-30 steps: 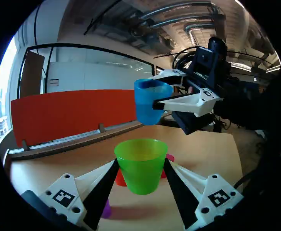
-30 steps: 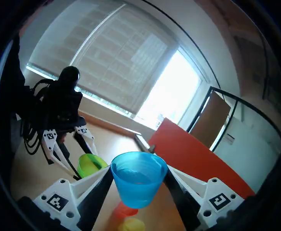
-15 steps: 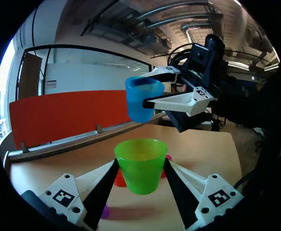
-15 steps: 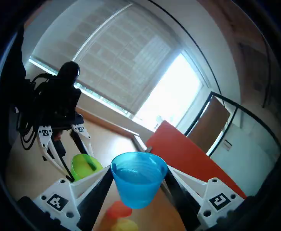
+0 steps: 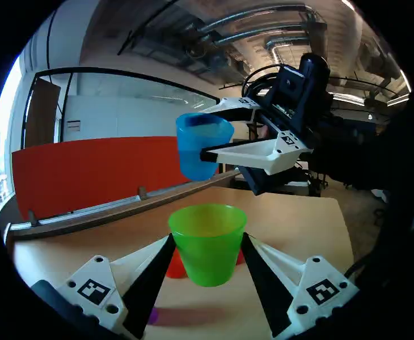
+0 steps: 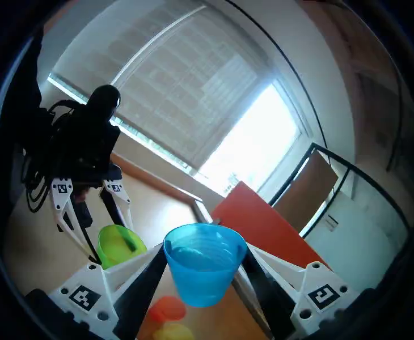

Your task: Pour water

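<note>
In the left gripper view my left gripper is shut on an upright green cup held over the wooden table. Above and slightly left of it hangs a blue cup, clamped by my right gripper, which reaches in from the right. In the right gripper view the same right gripper is shut on the blue cup, which holds water and stands nearly upright. Farther off at lower left, the left gripper holds the green cup.
A red cup and a purple piece lie on the table behind my left fingers. In the right gripper view a red cup and a yellow one sit below. A red partition borders the table's far edge.
The blue cup and my right gripper have moved left and a little higher, coming nearer above the green cup. The green cup has stayed put in my left gripper.
</note>
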`<state>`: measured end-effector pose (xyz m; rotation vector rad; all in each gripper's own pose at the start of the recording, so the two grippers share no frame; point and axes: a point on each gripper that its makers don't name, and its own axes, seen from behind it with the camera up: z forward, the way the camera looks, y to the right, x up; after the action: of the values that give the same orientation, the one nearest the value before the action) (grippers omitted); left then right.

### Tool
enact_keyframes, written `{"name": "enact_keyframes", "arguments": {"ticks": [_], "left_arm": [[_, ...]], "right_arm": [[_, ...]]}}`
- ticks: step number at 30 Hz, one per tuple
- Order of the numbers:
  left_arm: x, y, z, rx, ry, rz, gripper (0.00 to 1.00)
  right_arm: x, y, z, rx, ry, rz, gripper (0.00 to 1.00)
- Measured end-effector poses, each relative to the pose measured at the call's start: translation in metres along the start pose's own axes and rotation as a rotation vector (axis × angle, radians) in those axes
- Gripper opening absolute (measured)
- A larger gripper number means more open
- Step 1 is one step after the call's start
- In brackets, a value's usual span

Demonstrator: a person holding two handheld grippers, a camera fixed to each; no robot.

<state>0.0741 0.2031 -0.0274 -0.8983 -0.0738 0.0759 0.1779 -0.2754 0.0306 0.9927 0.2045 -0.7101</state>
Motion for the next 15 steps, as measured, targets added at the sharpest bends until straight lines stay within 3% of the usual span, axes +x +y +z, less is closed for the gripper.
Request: {"name": "enact_keyframes", "arguments": {"ticks": [15], "left_arm": [[0.0002, 0.004, 0.0023, -0.015, 0.005, -0.003, 0.83]], "right_arm": [[0.0037, 0.001, 0.0058, 0.003, -0.001, -0.062, 0.91]]}}
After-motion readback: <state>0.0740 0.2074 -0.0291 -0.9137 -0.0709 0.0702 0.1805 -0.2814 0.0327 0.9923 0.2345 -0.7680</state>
